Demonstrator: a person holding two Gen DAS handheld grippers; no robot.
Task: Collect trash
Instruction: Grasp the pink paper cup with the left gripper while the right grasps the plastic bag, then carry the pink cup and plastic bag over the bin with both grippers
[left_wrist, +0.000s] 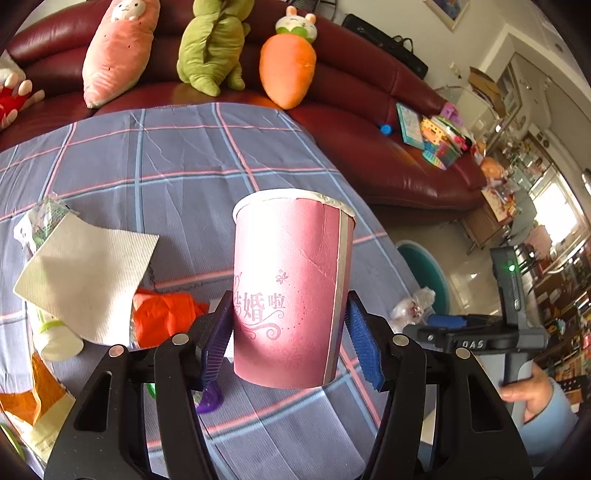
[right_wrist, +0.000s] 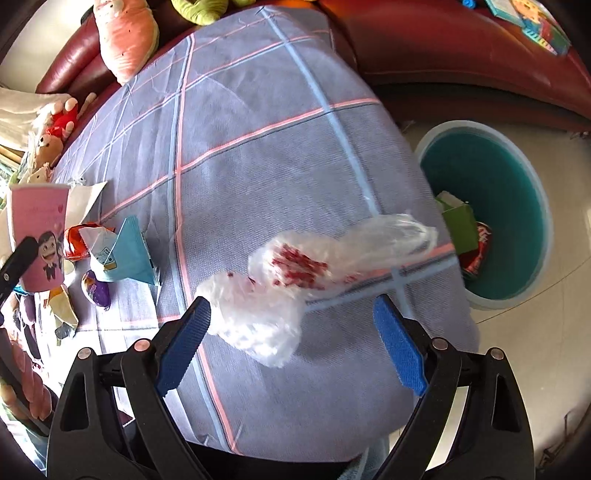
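Note:
My left gripper (left_wrist: 290, 299) is shut on a pink paper cup (left_wrist: 288, 251), its blue pads pressing both sides. The cup stands upright, lifted clear of the checked tablecloth (left_wrist: 184, 166). It also shows at the left edge of the right wrist view as the pink cup (right_wrist: 38, 229). My right gripper (right_wrist: 291, 301) is open and points down at a crumpled clear plastic bag (right_wrist: 295, 280) with red print. The bag lies on the cloth near the table's right edge, between the fingers, and the pads do not touch it.
A teal bin (right_wrist: 509, 173) stands on the floor right of the table, holding a green carton (right_wrist: 458, 225) and a red can (right_wrist: 478, 251). A paper towel (left_wrist: 88, 280), orange wrapper (left_wrist: 166, 317), blue carton (right_wrist: 127, 254) and other litter lie at the left. A red sofa (left_wrist: 369, 155) with plush toys is behind.

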